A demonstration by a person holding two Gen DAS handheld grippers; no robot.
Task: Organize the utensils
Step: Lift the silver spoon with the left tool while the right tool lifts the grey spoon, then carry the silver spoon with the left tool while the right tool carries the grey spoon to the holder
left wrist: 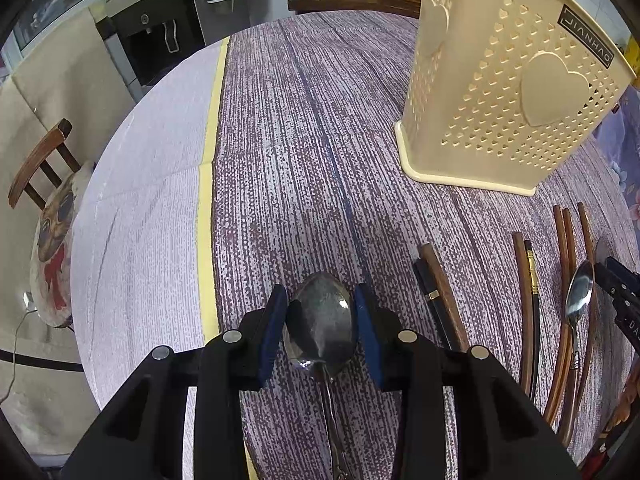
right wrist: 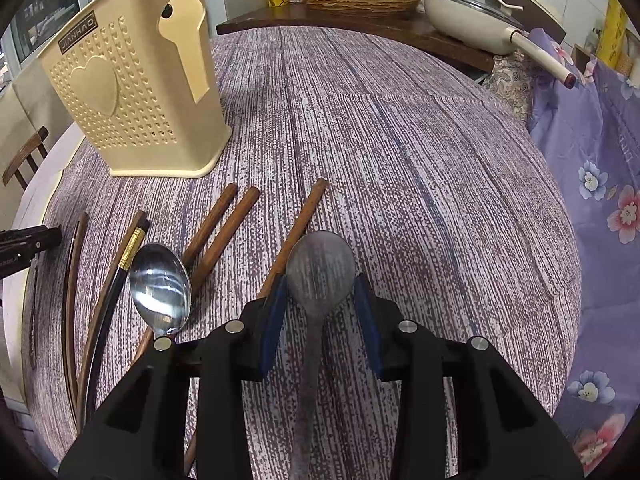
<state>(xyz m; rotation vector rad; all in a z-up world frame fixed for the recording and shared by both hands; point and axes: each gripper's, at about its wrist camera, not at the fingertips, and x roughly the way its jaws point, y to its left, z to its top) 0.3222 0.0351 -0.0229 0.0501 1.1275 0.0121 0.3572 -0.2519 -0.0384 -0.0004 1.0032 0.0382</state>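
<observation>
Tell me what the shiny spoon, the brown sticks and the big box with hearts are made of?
The shiny spoon looks like polished metal, probably steel: its bowl mirrors the room. The brown sticks are chopsticks that look like wood, with a dark grain and matte surface. The box with hearts looks like moulded plastic: smooth, cream-coloured, punched with tiny heart holes.

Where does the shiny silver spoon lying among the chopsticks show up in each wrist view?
Left wrist view: shiny silver spoon at the far right edge, bowl upward in the picture, lying over the brown chopsticks.
Right wrist view: the same spoon sits left of centre, just left of the right gripper.
Shared landmark: the cream perforated utensil holder, standing beyond the chopsticks in both.
</observation>
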